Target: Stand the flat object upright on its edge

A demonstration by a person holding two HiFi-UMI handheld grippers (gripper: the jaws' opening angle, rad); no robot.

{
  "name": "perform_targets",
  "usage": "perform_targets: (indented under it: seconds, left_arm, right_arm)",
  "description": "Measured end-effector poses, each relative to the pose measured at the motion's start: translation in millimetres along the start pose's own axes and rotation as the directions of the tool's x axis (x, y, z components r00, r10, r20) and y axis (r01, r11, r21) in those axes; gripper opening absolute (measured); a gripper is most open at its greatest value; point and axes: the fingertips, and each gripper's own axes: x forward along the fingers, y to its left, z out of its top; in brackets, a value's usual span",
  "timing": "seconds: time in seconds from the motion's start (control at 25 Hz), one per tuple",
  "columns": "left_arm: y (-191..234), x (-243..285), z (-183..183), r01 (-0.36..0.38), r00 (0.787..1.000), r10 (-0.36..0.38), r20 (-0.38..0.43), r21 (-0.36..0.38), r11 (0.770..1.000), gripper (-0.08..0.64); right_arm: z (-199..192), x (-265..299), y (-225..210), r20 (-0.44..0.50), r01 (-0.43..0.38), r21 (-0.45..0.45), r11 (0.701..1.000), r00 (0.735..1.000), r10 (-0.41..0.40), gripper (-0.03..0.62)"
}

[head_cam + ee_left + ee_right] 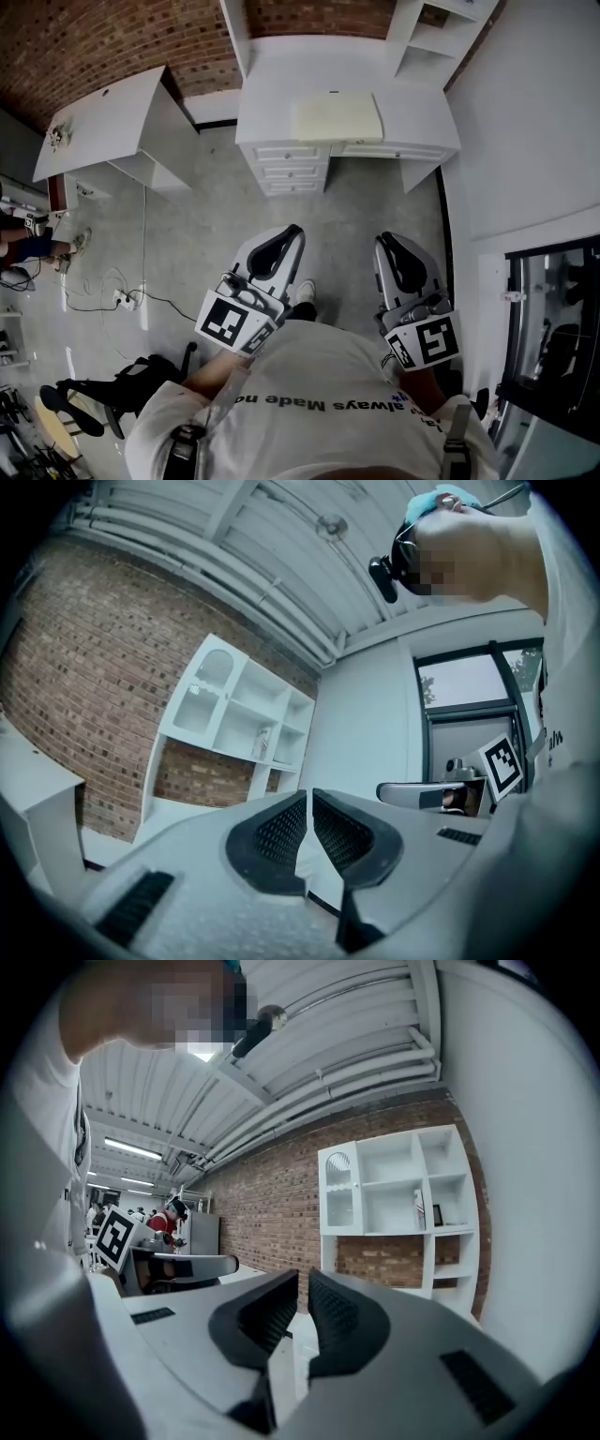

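Note:
A flat pale-yellow object (338, 117) lies on the white desk (272, 103) at the top of the head view, well ahead of both grippers. My left gripper (293, 231) is held close to the body over the grey floor, its jaws shut with nothing between them. My right gripper (382, 240) is beside it, also shut and empty. In the left gripper view the left gripper (309, 799) points level toward a white shelf unit (239, 710). In the right gripper view the right gripper (303, 1281) faces the same shelf unit (394, 1199) and a brick wall (272, 1222).
The desk has a drawer stack (292, 167) below it. Another white table (103, 122) stands at the left. A power strip and cables (117, 298) lie on the floor, and a black chair (103, 394) stands at lower left. A dark glass door (553, 328) is at the right.

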Motion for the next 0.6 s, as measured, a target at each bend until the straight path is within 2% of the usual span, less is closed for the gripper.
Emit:
perform_targets:
  seconds: [0.32,0.6]
  left_arm:
    - [46.3,29.4,4.2,0.013,1.0,-0.013,-0.01,-0.001,1.0,0.028]
    - [67.5,63.6,-1.7,0.011,1.0,-0.012,-0.025,-0.015,1.0,0.028]
  right_arm:
    - [4.2,48.4,-20.1,0.011,0.021,0.008,1.0,1.0,-0.021,0.037]
    - [-3.1,76.6,-51.3,0.004,0.025,0.02,0.999,1.0,-0.025,0.037]
